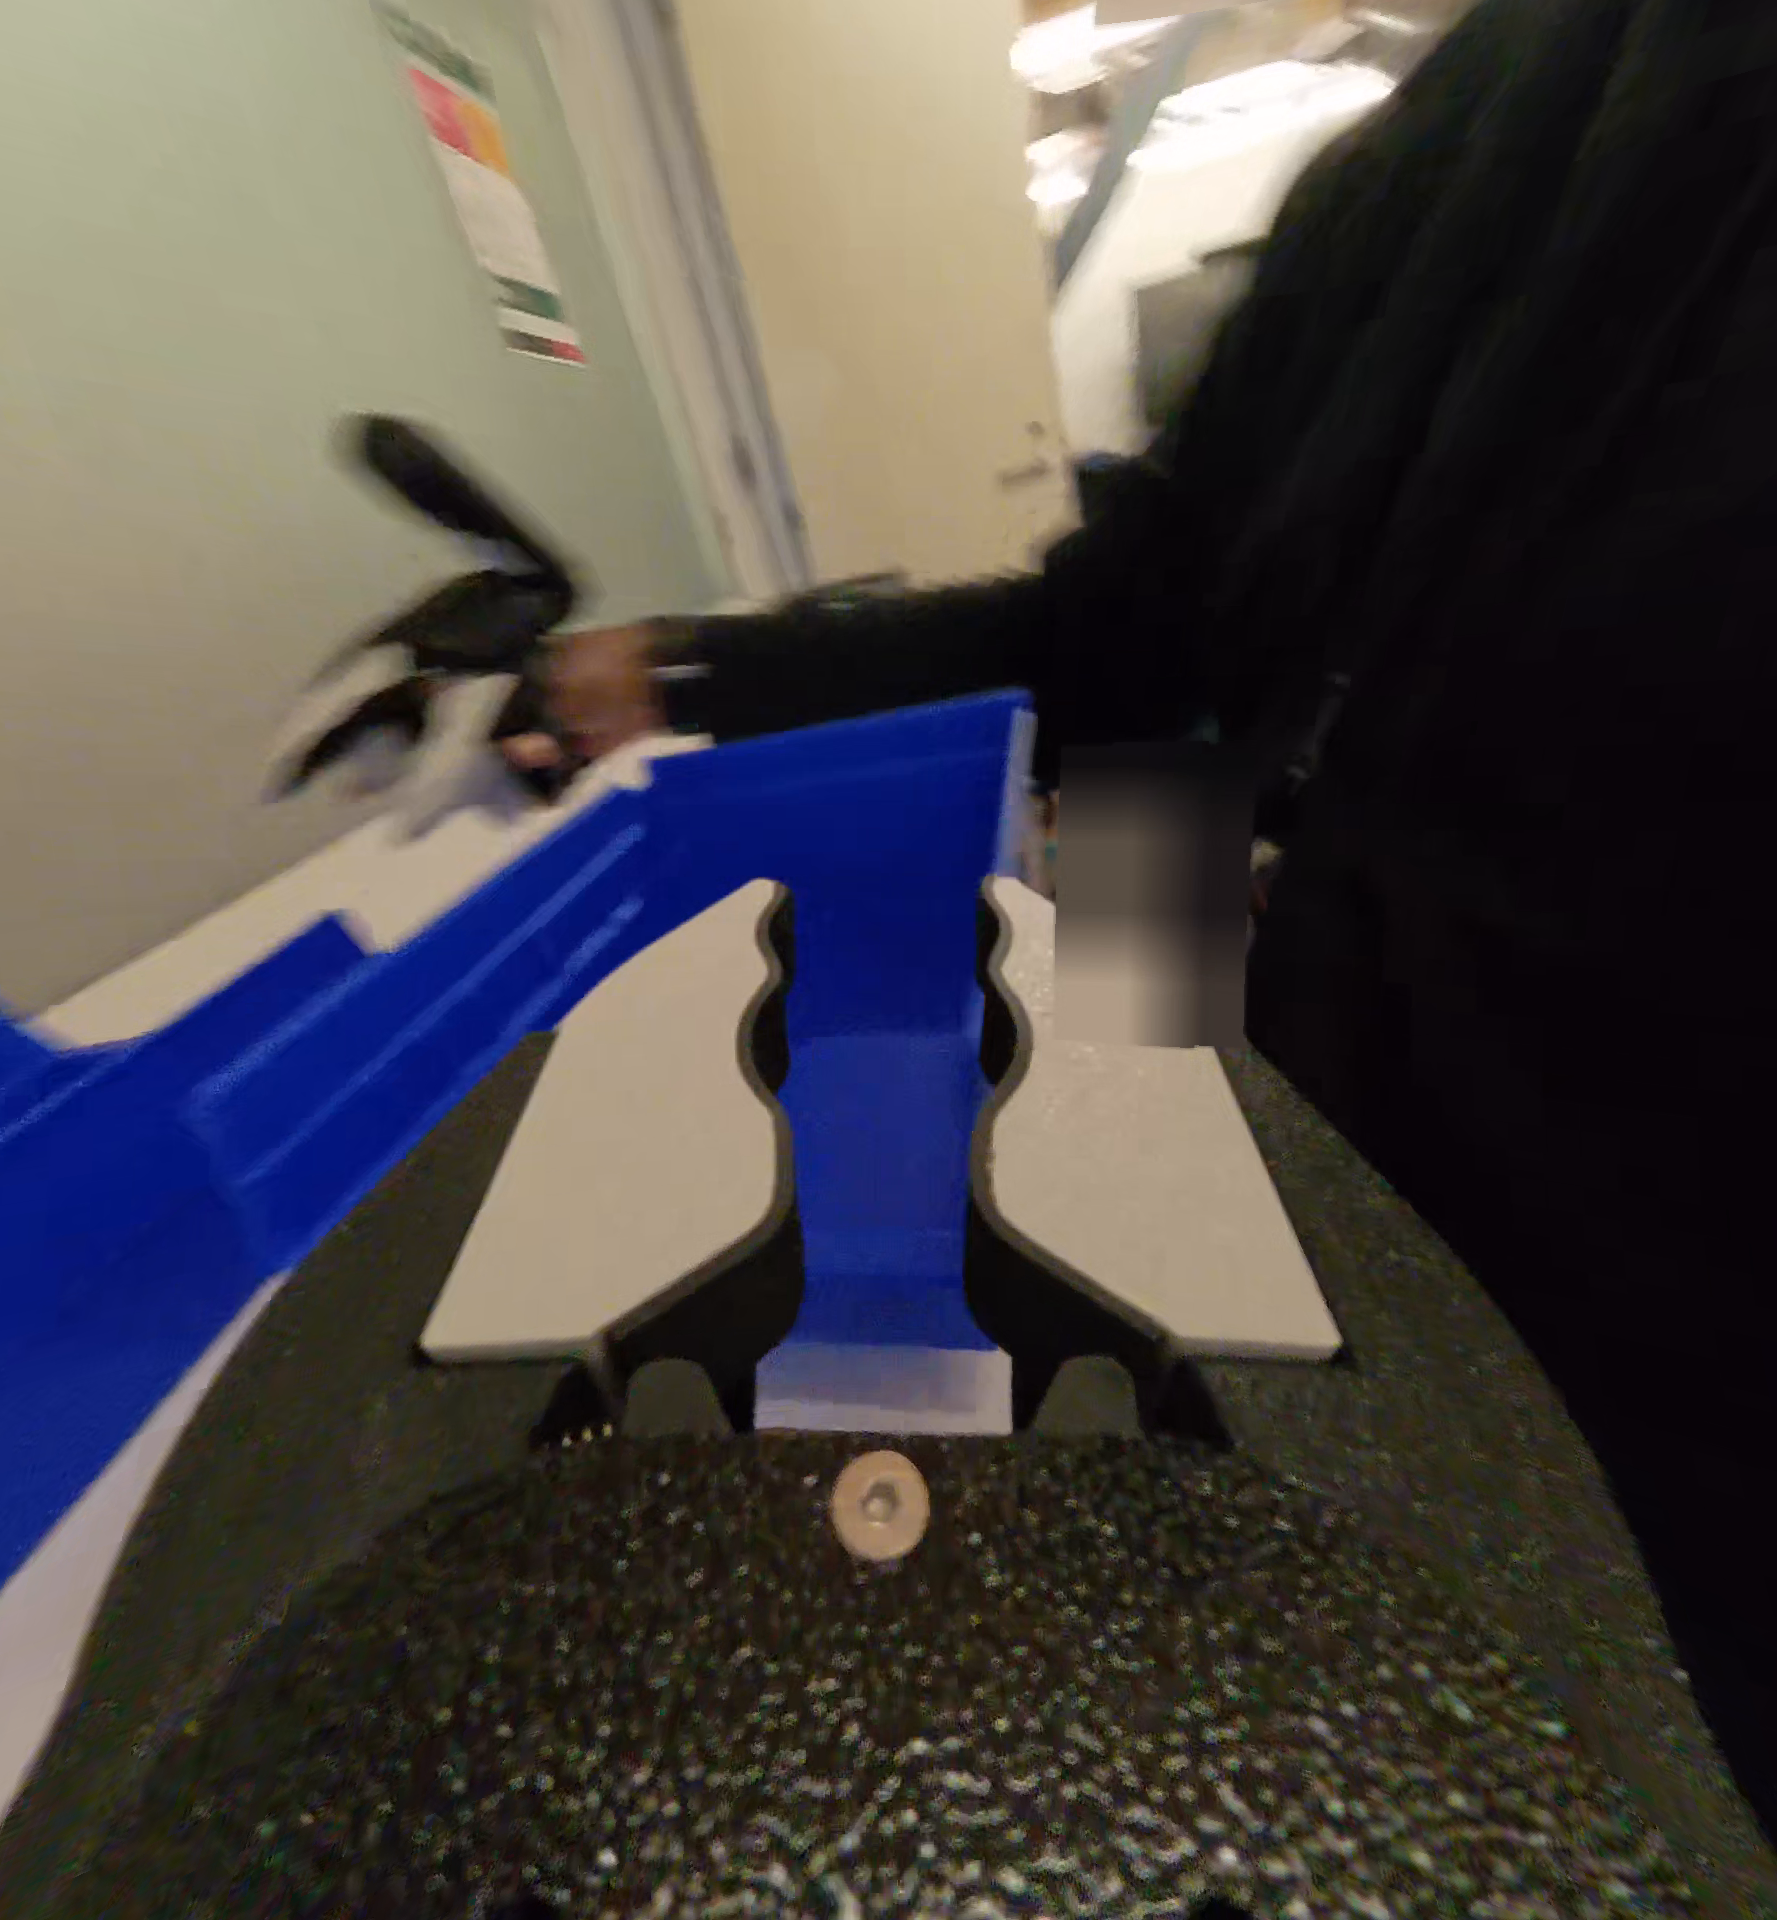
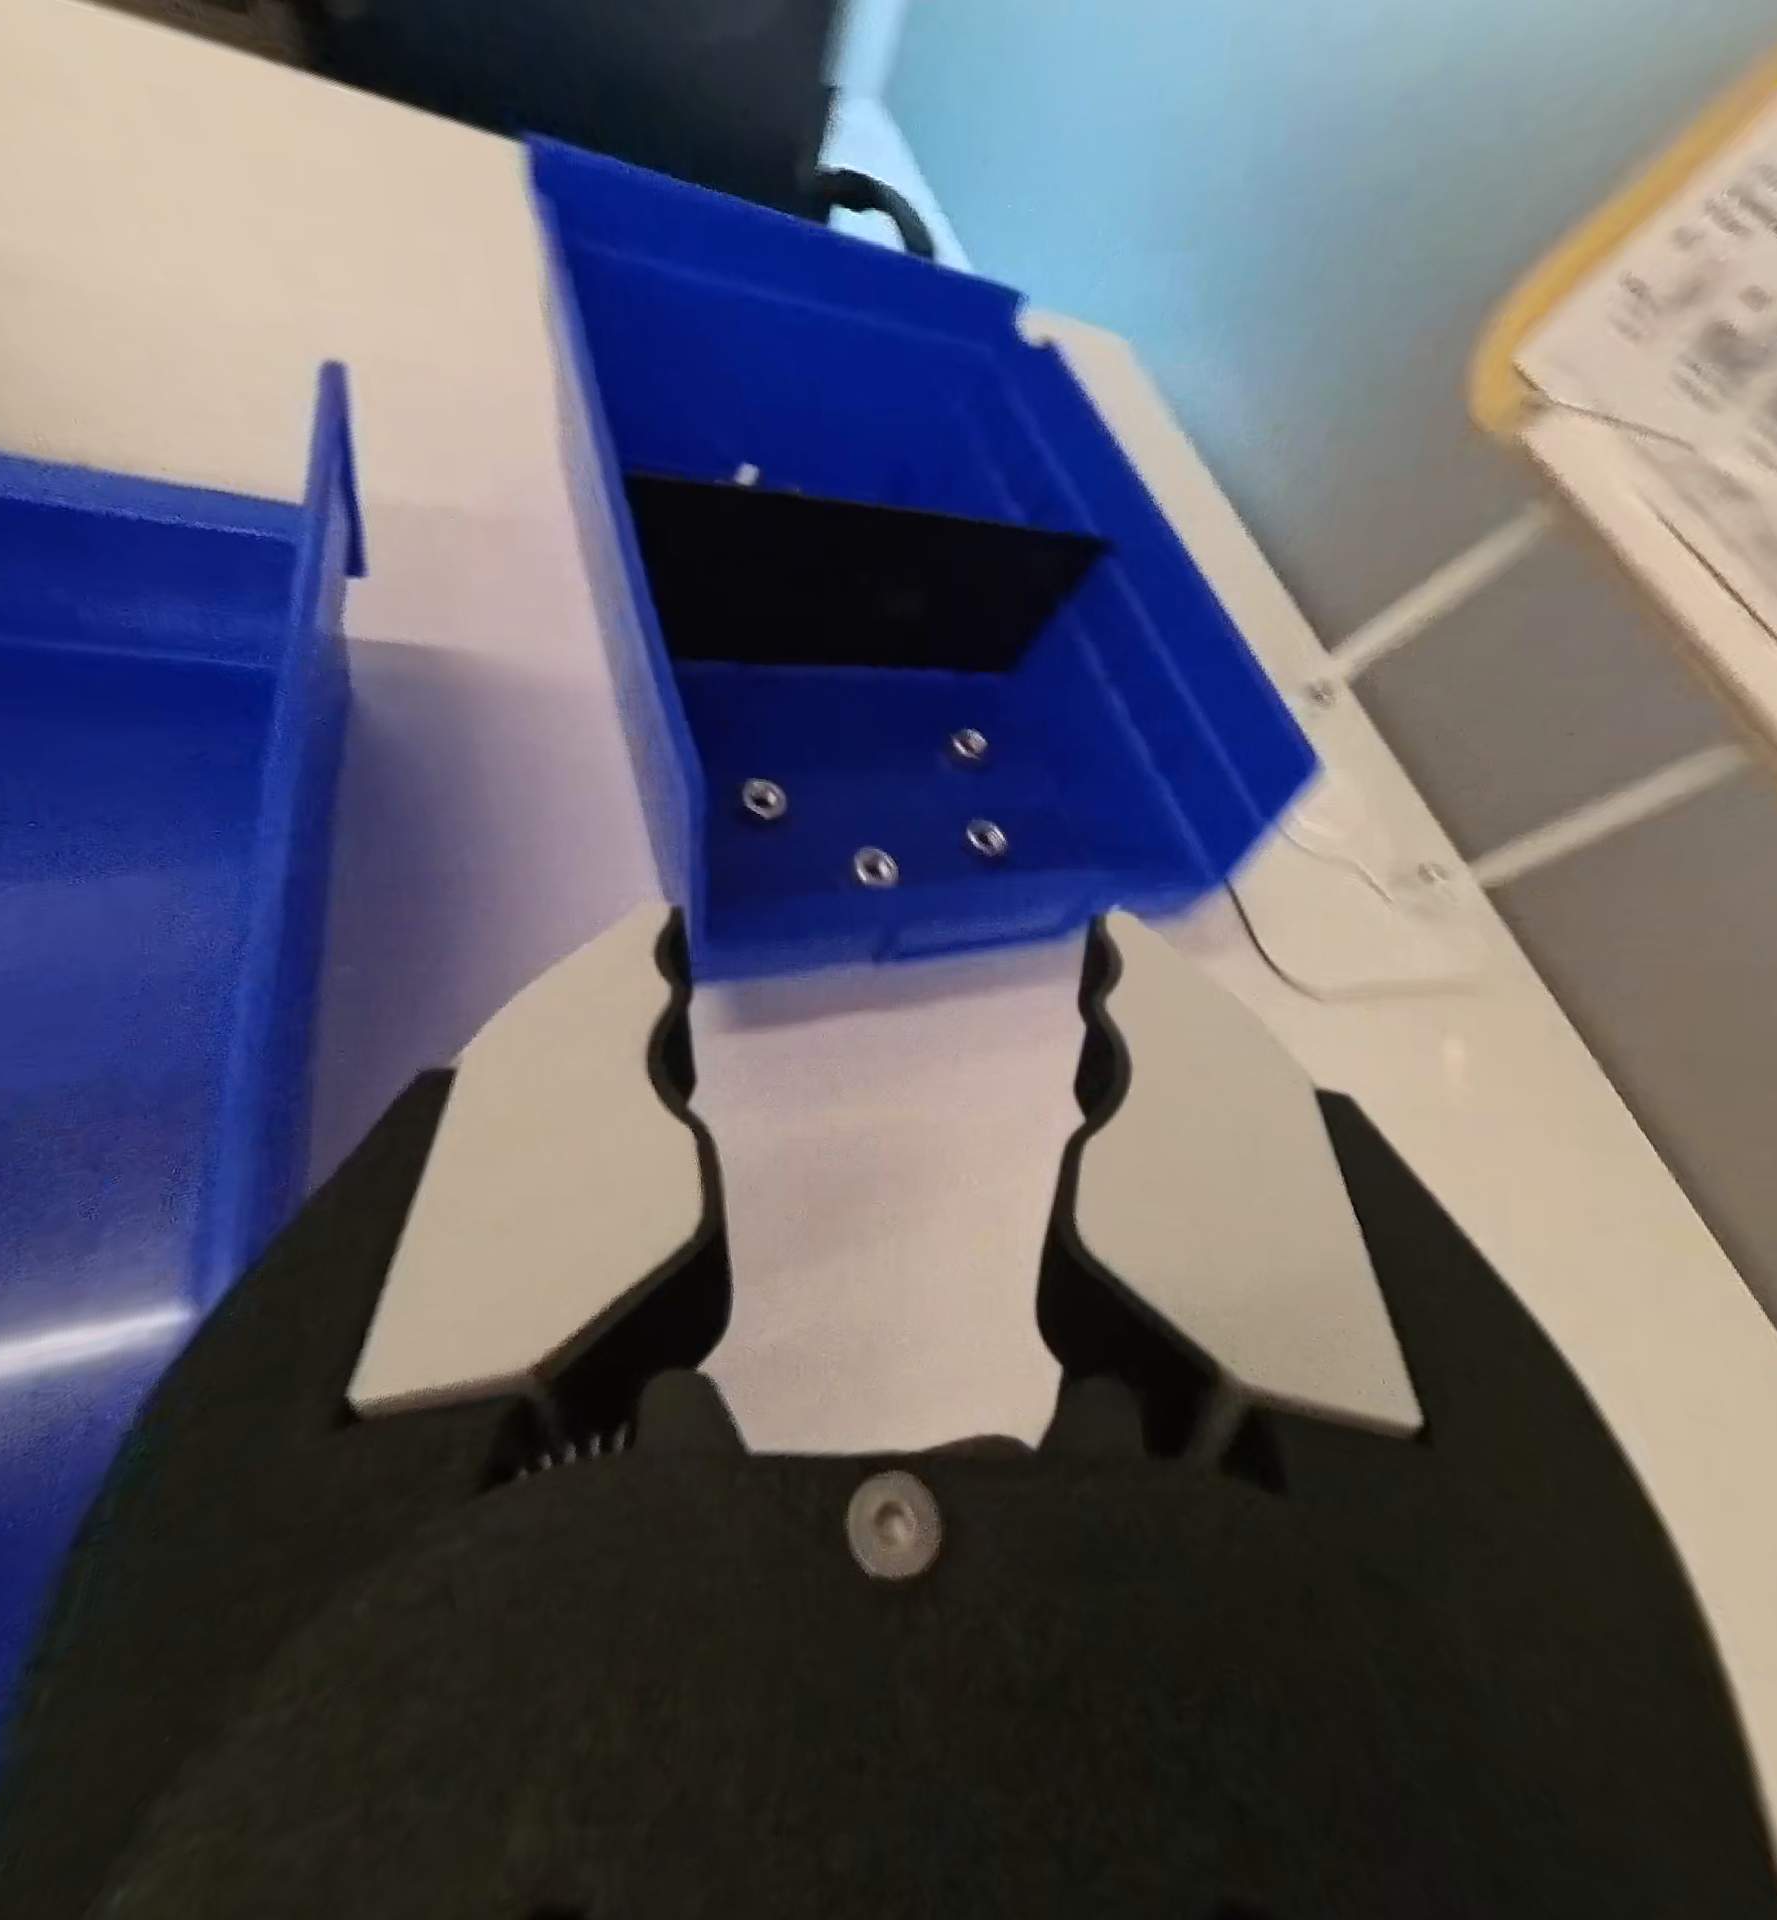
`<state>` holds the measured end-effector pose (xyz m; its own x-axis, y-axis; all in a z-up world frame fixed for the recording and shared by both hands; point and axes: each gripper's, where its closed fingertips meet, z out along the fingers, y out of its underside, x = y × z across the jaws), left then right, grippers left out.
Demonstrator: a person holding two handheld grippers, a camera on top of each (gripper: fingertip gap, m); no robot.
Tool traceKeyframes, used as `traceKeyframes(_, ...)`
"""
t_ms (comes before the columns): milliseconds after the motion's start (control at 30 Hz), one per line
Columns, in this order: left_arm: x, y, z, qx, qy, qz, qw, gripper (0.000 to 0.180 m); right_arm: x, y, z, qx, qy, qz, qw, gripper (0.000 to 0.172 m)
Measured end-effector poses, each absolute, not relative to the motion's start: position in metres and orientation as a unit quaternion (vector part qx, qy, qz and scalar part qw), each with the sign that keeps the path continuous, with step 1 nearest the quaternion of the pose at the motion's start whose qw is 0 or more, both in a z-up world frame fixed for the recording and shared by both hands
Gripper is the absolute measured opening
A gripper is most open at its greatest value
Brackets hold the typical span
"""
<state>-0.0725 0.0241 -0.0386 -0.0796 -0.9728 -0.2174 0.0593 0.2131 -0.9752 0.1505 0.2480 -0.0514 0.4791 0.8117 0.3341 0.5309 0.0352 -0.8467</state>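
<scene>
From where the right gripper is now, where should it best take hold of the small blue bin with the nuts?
Probably the blue bin's low front wall, from above: it faces the open right gripper, and its thin edge suits one finger inside, one outside. The whole bin looks wider than the fingers' opening.

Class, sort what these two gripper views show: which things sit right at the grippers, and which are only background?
At the grippers:
left gripper, open, blue bin beyond
right gripper, open, before blue bin holding four nuts

Background:
black divider
wall poster
papers

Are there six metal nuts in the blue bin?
No, the blue bin holds only four metal nuts on its floor.
</scene>
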Motion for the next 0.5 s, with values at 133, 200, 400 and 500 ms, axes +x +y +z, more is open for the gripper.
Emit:
traceKeyframes(133,-0.108,0.112,-0.018,-0.572,0.387,-0.401,0.601,0.035,0.208,0.181,-0.031,-0.78,-0.343,0.147,0.501,0.067)
traceKeyframes(200,-0.136,0.165,-0.026,-0.677,0.272,-0.352,0.587,0.035,0.215,0.138,-0.034,-0.813,-0.305,0.16,0.47,0.063)
traceKeyframes(400,-0.17,0.279,-0.048,-0.817,0.181,-0.218,0.503,0.051,0.202,0.065,-0.069,-0.857,-0.325,0.095,0.389,0.062)
traceKeyframes(500,-0.158,0.318,-0.058,-0.85,0.202,-0.194,0.447,0.056,0.196,0.058,-0.087,-0.872,-0.333,0.105,0.343,0.062)
